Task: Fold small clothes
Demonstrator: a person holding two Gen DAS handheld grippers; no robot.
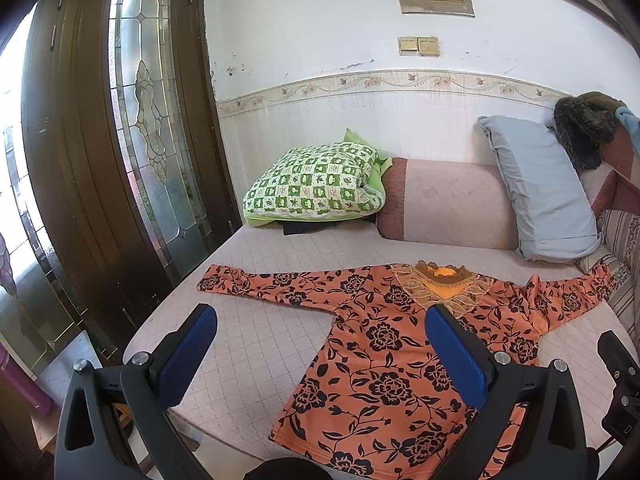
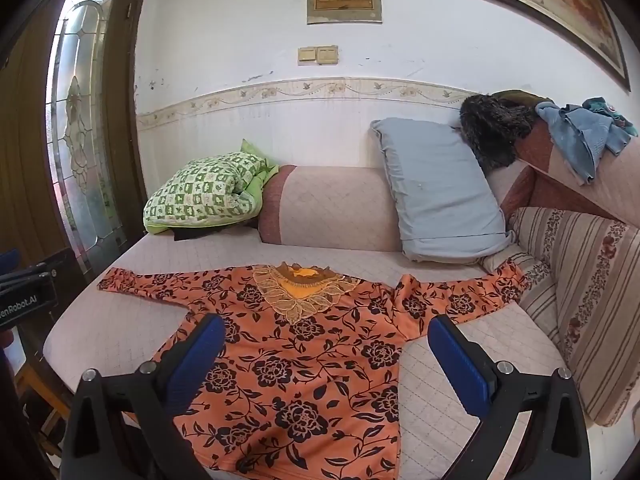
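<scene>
Across the middle of the bed [image 2: 100, 332], the orange floral blouse [image 2: 304, 360] lies flat, sleeves spread toward both side edges, ready for folding, while the left gripper [image 1: 320, 352] and right gripper [image 2: 326, 356] hover above, jaws released and empty.

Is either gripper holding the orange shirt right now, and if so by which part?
Nothing is held. The left gripper and right gripper are both wide open above the orange floral shirt, which lies spread flat.
</scene>
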